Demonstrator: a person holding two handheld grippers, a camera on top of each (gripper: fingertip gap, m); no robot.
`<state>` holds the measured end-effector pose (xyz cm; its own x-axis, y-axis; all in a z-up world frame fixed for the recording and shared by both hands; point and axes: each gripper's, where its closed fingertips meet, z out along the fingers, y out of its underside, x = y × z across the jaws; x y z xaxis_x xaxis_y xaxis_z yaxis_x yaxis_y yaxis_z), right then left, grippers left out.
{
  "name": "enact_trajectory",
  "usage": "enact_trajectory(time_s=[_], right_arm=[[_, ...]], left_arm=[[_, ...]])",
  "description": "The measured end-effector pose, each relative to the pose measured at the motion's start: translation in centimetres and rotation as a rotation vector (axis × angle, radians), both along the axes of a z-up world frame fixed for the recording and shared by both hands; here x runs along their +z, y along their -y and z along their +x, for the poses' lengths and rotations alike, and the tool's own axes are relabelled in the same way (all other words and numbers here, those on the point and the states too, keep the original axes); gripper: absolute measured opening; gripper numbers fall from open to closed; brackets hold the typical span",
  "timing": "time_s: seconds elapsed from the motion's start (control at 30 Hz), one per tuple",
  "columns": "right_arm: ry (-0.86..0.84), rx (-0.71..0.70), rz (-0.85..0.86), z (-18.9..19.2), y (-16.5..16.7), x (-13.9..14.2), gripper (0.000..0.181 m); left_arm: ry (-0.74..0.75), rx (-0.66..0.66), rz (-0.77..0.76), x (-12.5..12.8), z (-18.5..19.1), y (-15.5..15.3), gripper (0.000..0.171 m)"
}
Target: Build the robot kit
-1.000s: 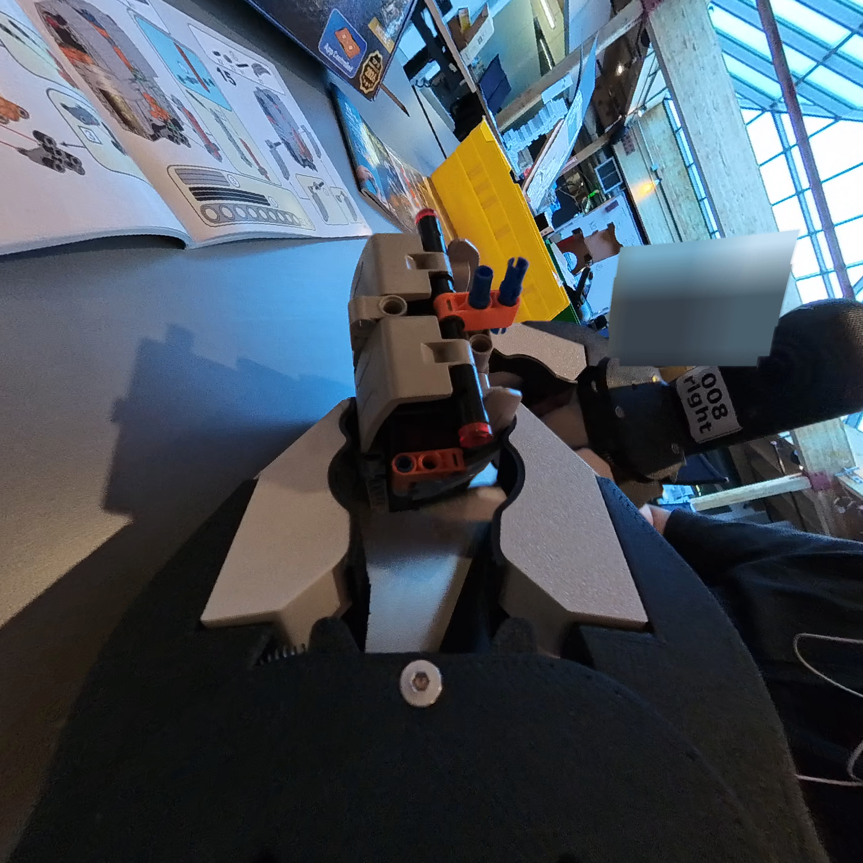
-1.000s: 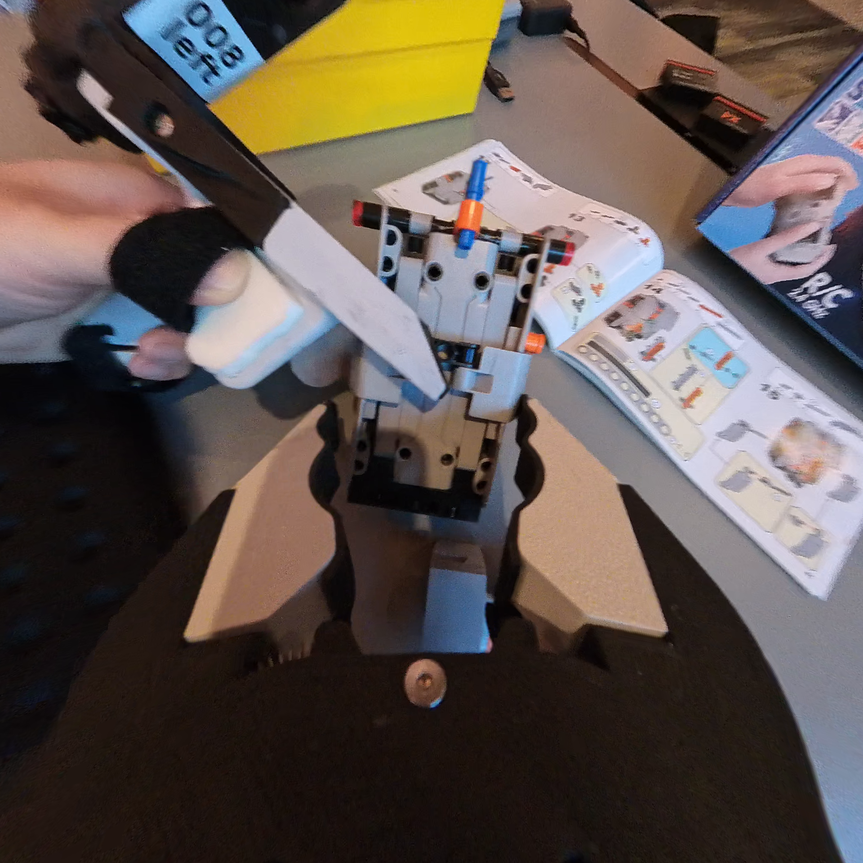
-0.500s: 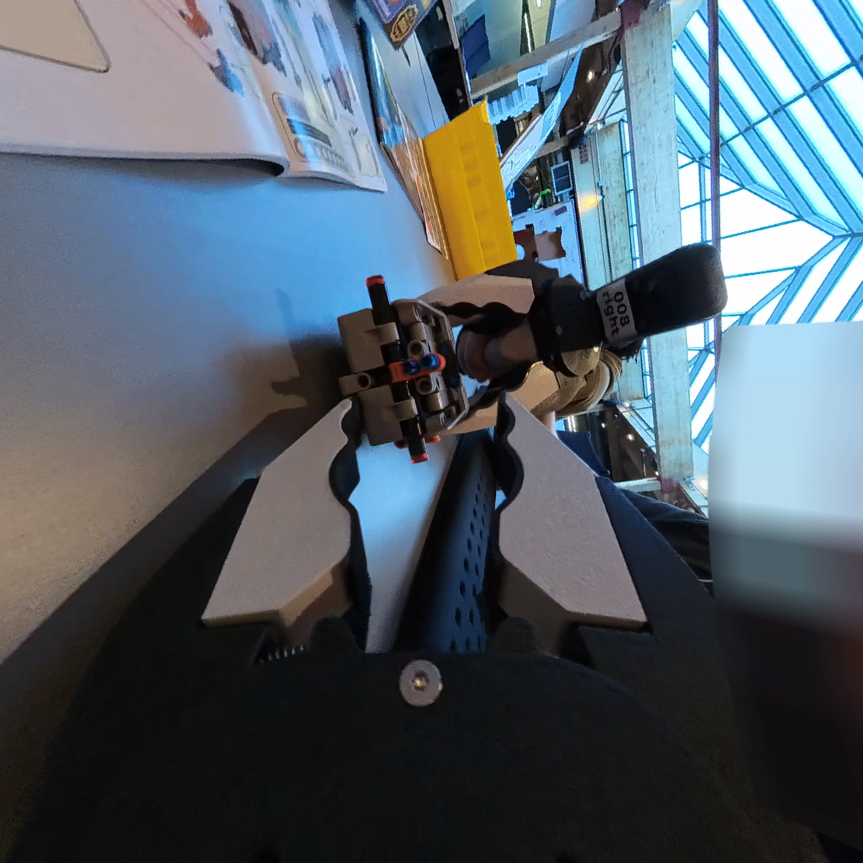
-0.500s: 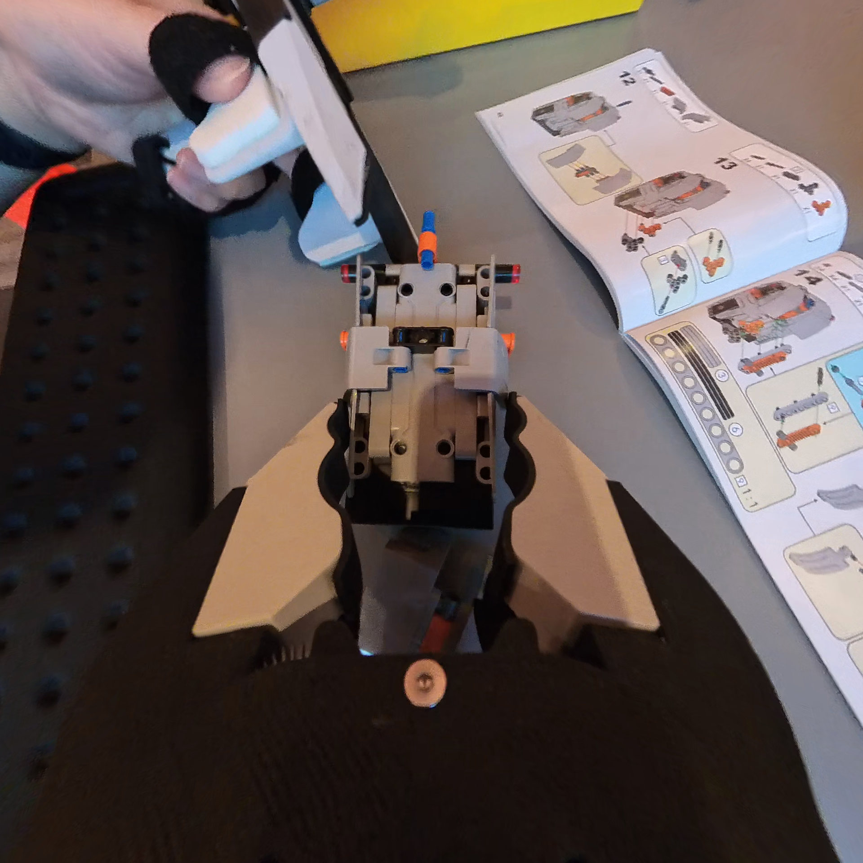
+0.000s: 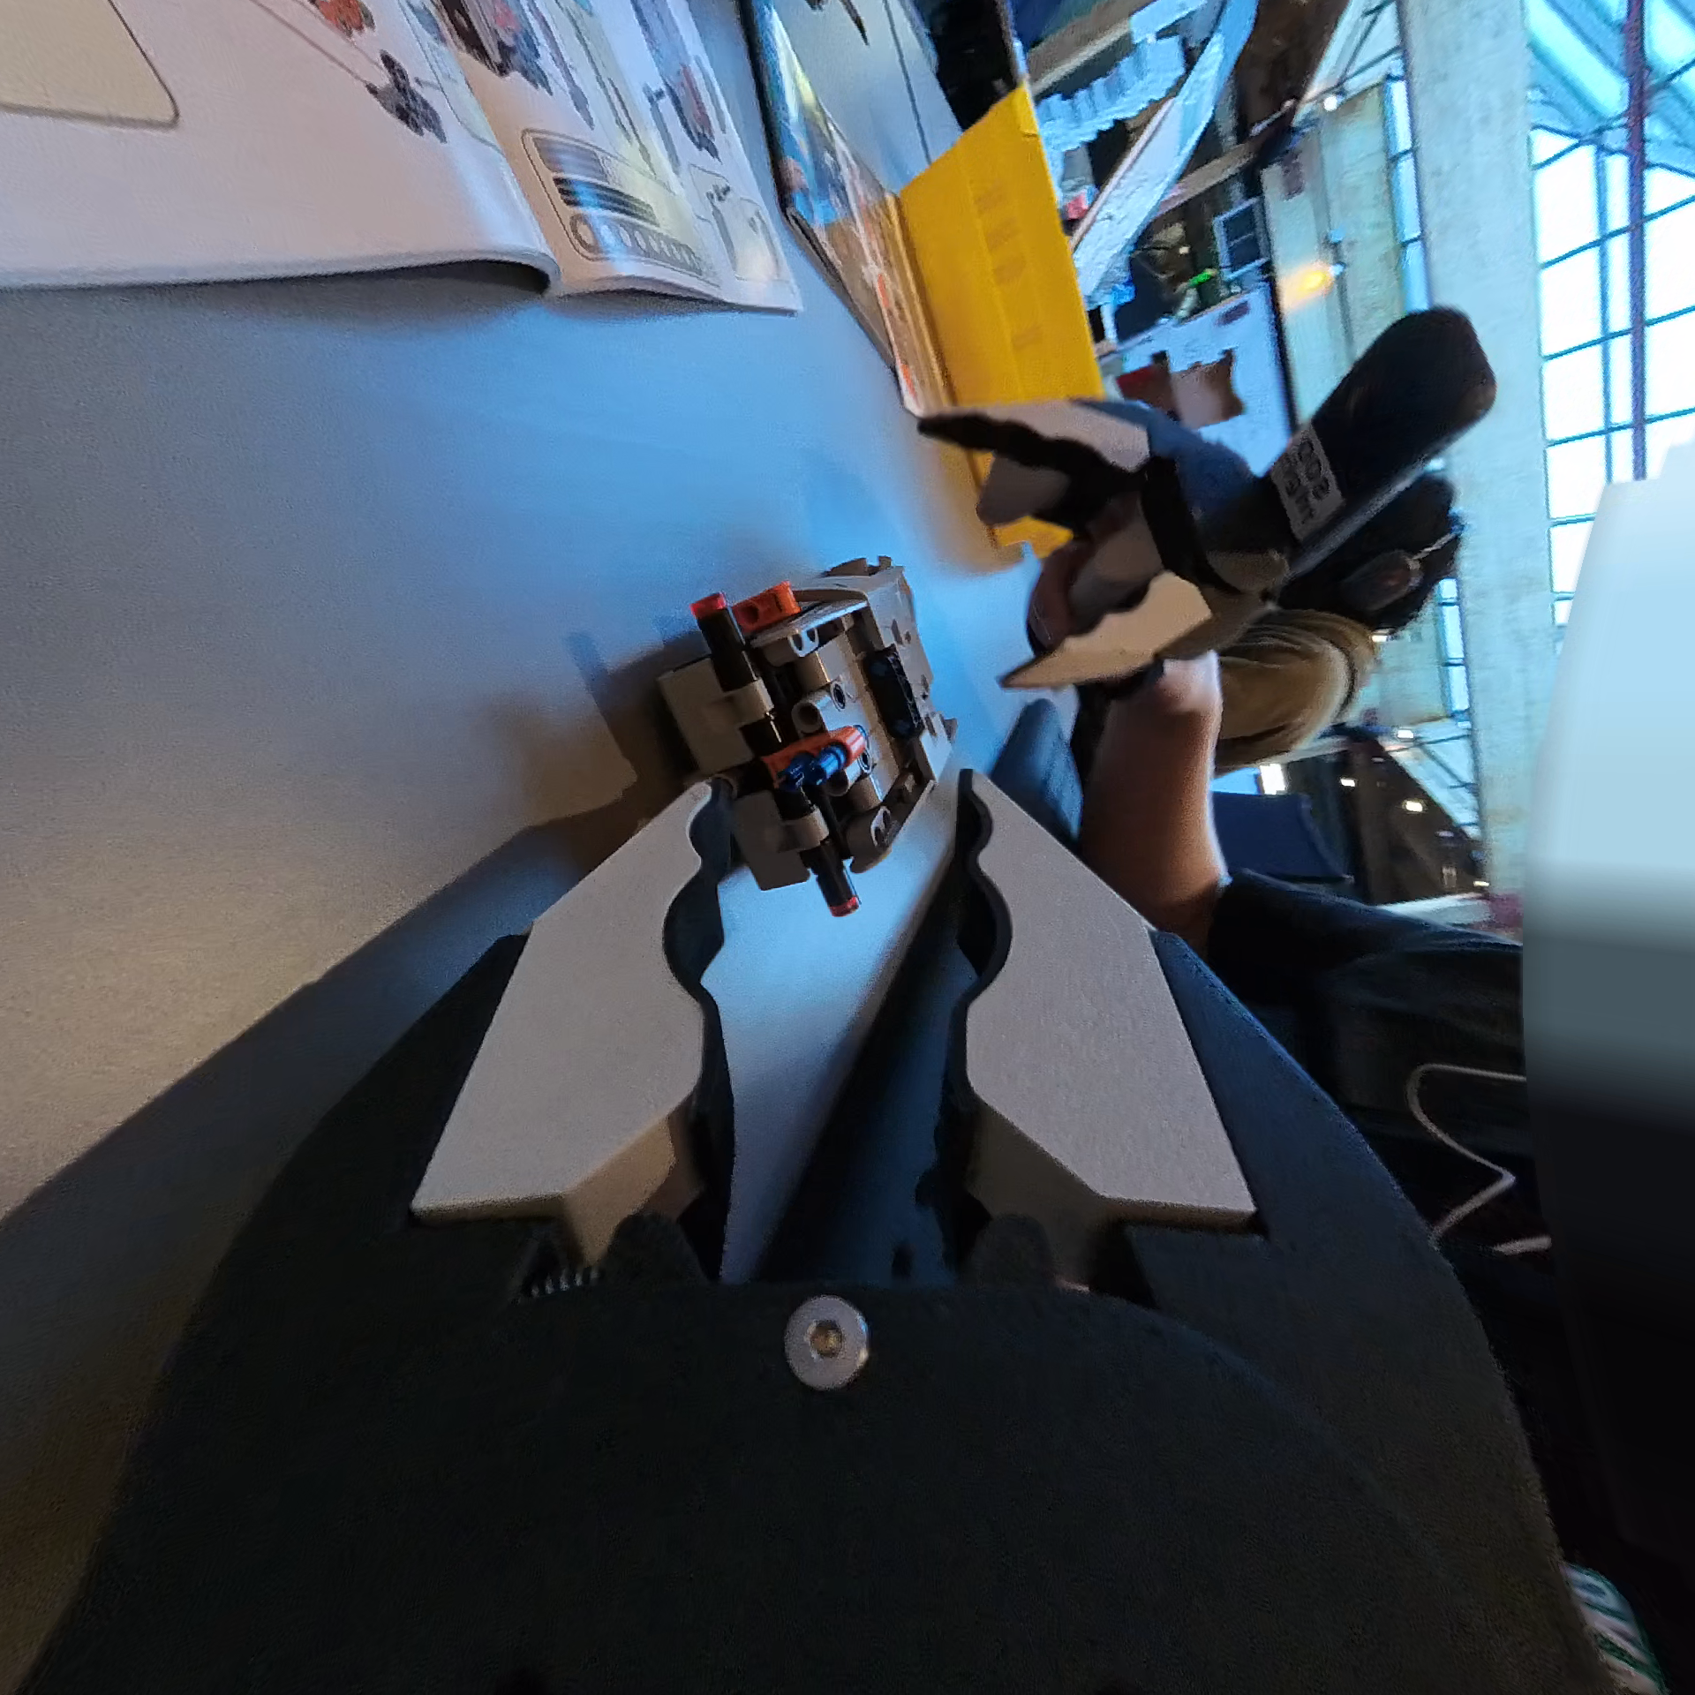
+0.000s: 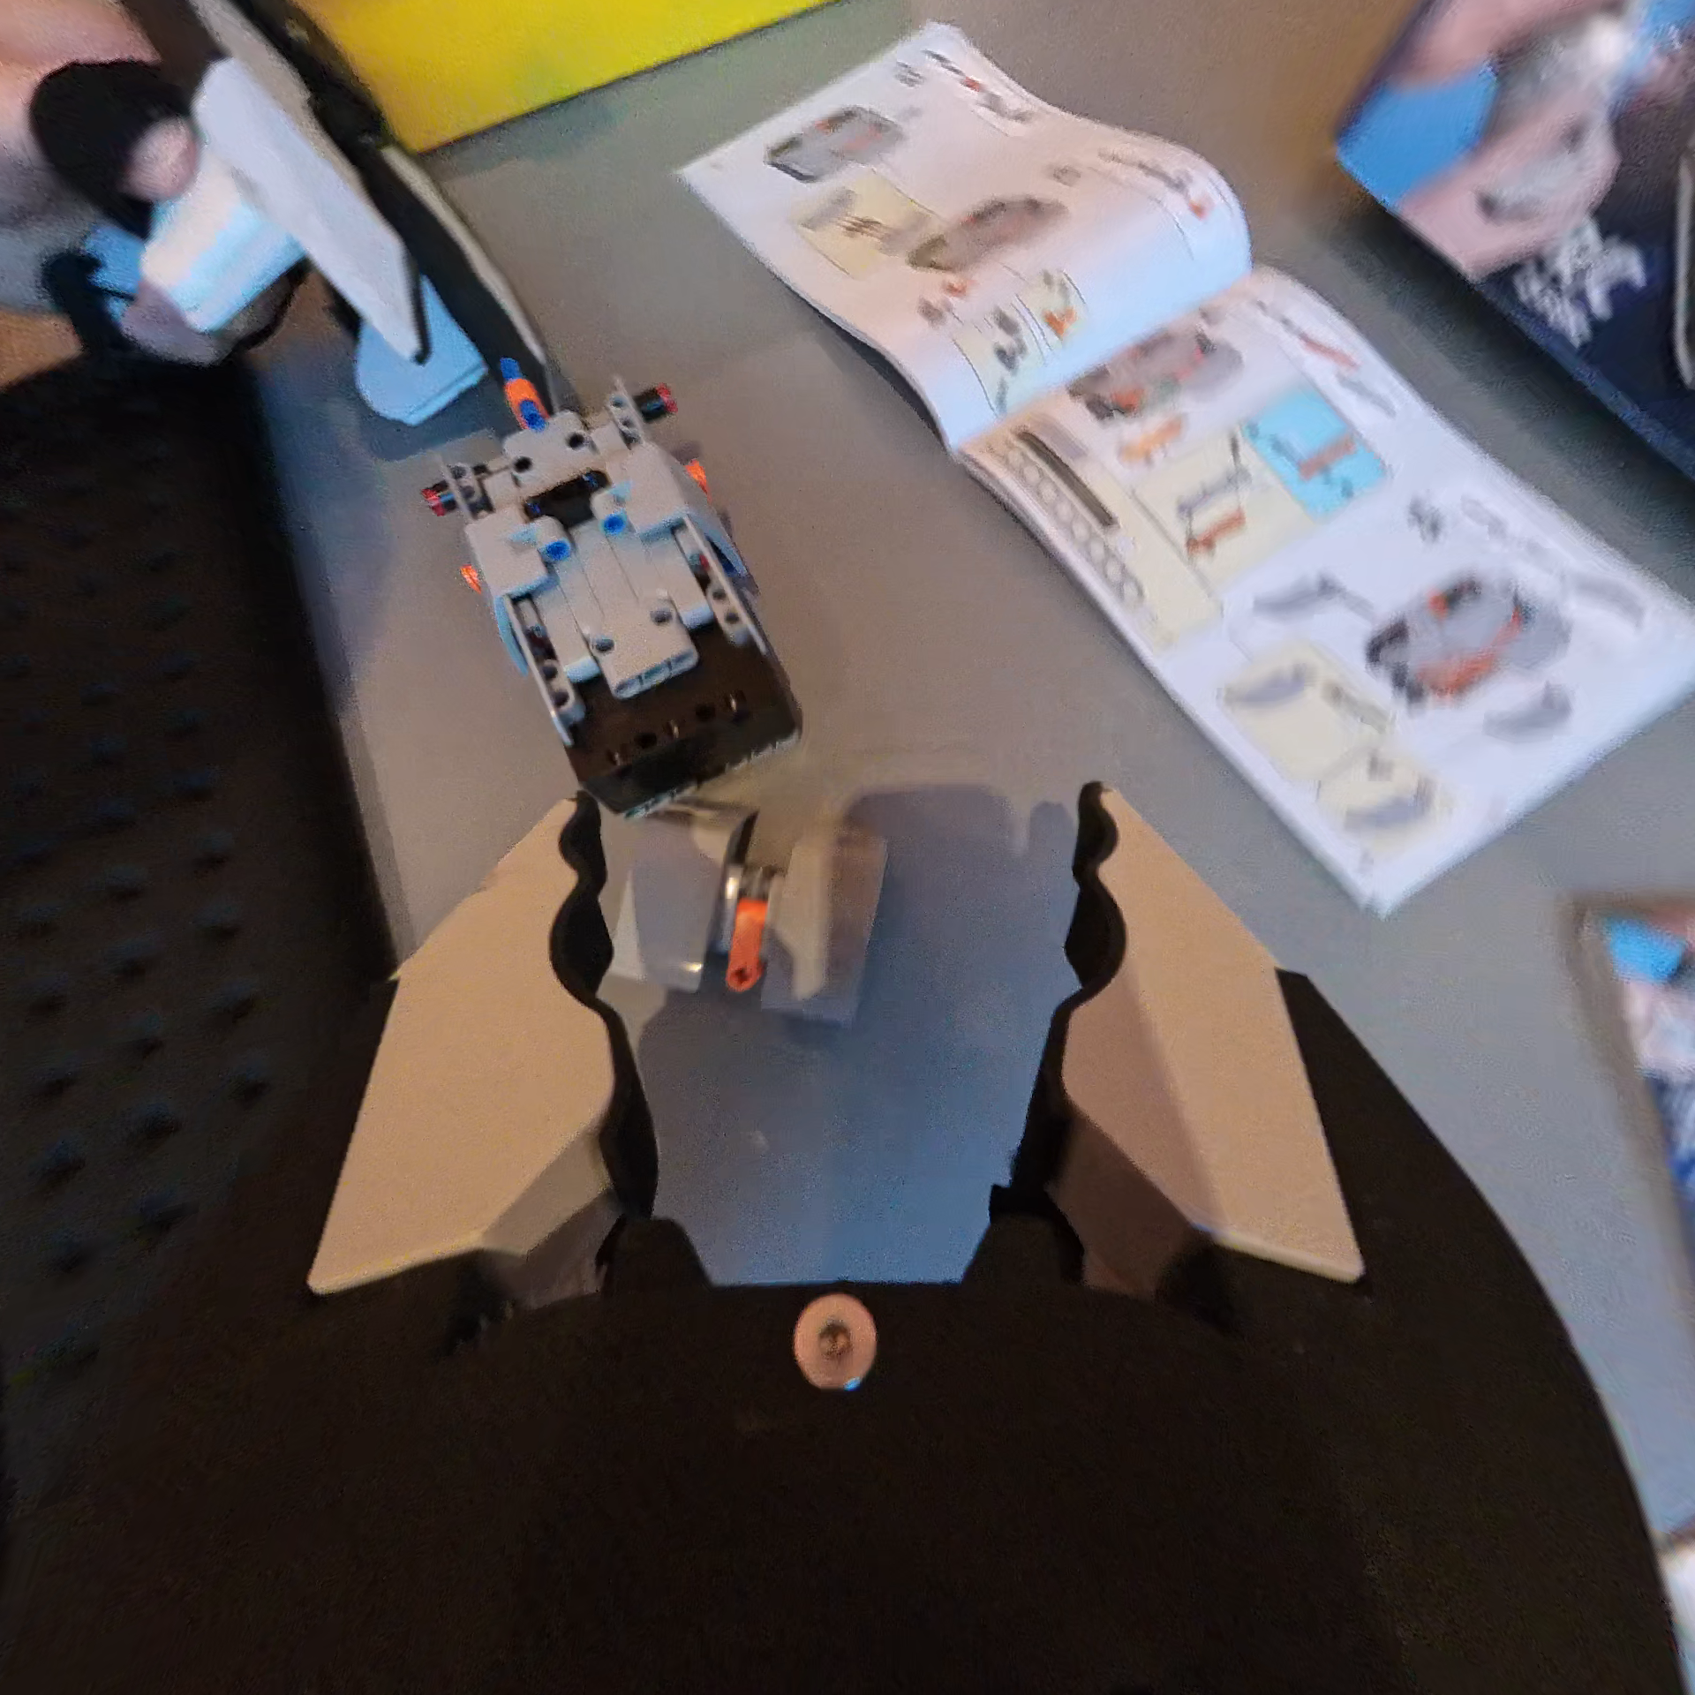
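Right now both grippers stand released, holding nothing. In the left wrist view the left gripper (image 5: 830, 825) has its jaws parted, and the brick-built model (image 5: 807, 734) lies on the grey table (image 5: 321, 550) just ahead of the fingertips, at mid-frame; whether the left fingertip touches it cannot be told. The right gripper (image 5: 1027, 550) shows in that view's upper right, jaws spread, clear of the model. In the right wrist view the right gripper (image 6: 830, 825) is wide apart, with the model (image 6: 614, 605) just beyond its left fingertip, and a small grey sub-assembly (image 6: 747, 917) with an orange pin lying between the fingertips, untouched.

The model looks light and rigid, made of hard plastic, smooth enough to slip. Its red-tipped axles and blue and orange pins stick out and would likely pop loose under pressure. The black base block and flat grey sides look like the safest places to take hold.

An open instruction booklet (image 6: 1192, 413) lies at upper right, a yellow bin (image 6: 550, 55) along the top edge, and a black studded mat (image 6: 138, 734) down the left.
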<state>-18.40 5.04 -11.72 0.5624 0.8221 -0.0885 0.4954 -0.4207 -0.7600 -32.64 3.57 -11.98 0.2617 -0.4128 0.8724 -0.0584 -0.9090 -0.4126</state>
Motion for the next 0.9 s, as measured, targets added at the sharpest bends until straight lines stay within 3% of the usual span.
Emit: enact_trajectory(time_s=[0.07, 0.13, 0.23, 0.3, 0.37, 0.47, 0.6, 0.73, 0.9], right_arm=[[-0.048, -0.063, -0.031, -0.3, 2.1, -0.8, 0.105], [0.024, -0.089, -0.013, -0.6, 3.3, -2.7, 0.107], [0.169, -0.173, 0.089, 0.8, 1.8, -4.3, 0.106], [0.080, -0.145, -0.010, -0.4, 2.3, -4.6, 0.090], [0.088, -0.132, -0.015, -0.2, 2.3, -4.6, 0.073], [0.147, -0.105, -0.010, 1.3, 2.9, -4.6, 0.072], [0.115, -0.132, 0.038, 4.3, 3.8, -3.5, 0.072], [0.031, -0.207, 0.095, 7.7, 4.0, -1.0, 0.072], [-0.041, -0.282, 0.172, 10.8, 3.7, 2.5, 0.072]], left_arm=[[-0.058, 0.025, 0.057, -0.1, 0.0, -0.2, 0.047], [-0.119, 0.052, 0.124, -0.1, 0.2, -0.2, 0.049], [-0.215, 0.069, 0.193, -0.8, 0.4, 0.1, 0.061], [-0.240, 0.048, 0.257, -0.8, 0.8, -0.1, 0.071], [-0.245, 0.009, 0.304, -0.6, 1.5, -0.2, 0.069], [-0.271, -0.014, 0.348, -0.6, 2.7, -0.2, 0.070], [-0.222, 0.000, 0.339, -0.3, 4.7, -0.3, 0.075], [-0.179, -0.039, 0.281, -0.3, 7.2, 0.6, 0.065], [-0.186, -0.070, 0.259, -0.2, 10.0, 2.6, 0.068]])
